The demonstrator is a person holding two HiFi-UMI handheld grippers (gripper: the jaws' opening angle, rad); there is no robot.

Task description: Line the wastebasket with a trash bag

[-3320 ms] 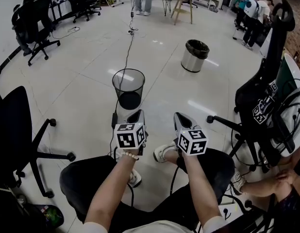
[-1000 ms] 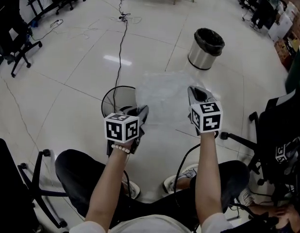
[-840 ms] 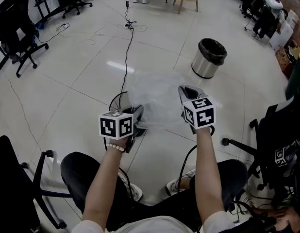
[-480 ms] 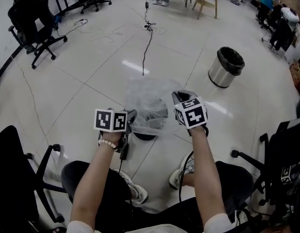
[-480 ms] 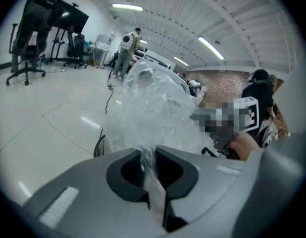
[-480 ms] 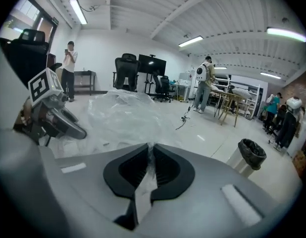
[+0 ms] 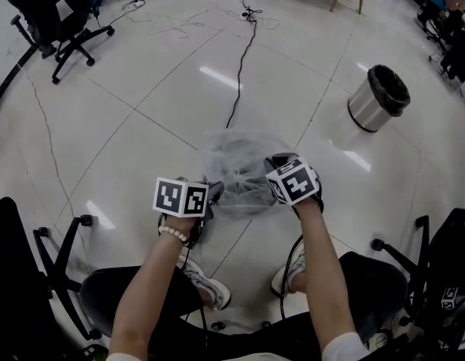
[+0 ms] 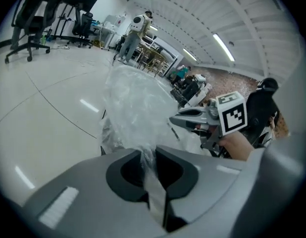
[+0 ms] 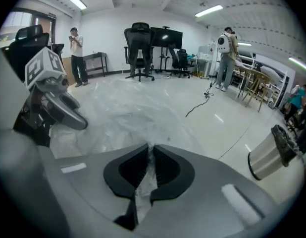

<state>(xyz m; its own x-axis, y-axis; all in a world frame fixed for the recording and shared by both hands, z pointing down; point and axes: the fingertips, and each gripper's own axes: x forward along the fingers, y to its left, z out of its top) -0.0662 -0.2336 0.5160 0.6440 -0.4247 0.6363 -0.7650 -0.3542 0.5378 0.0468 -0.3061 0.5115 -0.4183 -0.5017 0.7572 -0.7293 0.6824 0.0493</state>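
Head view: the left tool (image 7: 211,192) and right tool (image 7: 275,162) each clamp an edge of the clear bag (image 7: 236,153), draped over the basket (image 7: 246,183) on the floor (image 7: 142,111).

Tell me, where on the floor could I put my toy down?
The bare floor between the black cable and the steel bin is free, and so is the stretch left of the cable. It is crowded near the trash bag, pinched by the left gripper and right gripper.

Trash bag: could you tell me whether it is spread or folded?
Spread out: the clear trash bag billows between left gripper and right gripper, both shut on it.
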